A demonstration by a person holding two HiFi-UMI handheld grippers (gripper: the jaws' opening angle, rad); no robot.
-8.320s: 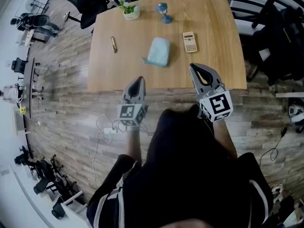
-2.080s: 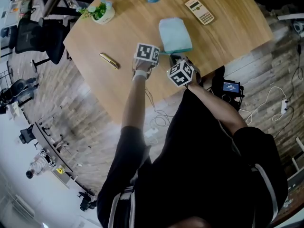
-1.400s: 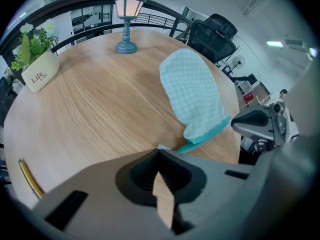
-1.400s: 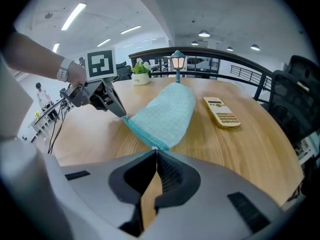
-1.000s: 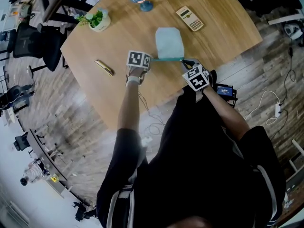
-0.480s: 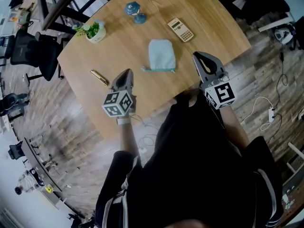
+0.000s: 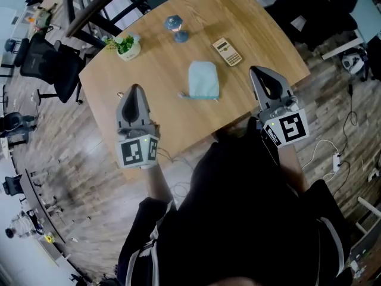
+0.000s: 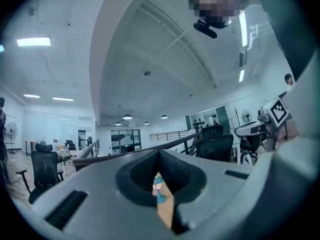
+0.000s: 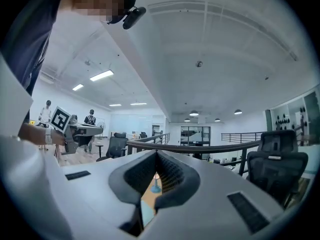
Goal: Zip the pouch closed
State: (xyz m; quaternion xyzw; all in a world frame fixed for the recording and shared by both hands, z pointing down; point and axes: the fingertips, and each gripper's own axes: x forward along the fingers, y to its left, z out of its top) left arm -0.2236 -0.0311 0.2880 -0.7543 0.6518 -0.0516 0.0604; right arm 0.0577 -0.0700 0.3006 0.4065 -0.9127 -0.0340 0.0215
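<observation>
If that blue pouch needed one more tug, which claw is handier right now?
Right, by a little, as a guess. In the head view the right claw shows slightly nearer the pouch than the left claw. Both are shut, empty and raised clear of the table.

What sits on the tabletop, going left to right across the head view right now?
potted plant → blue figurine → light blue pouch → calculator
</observation>
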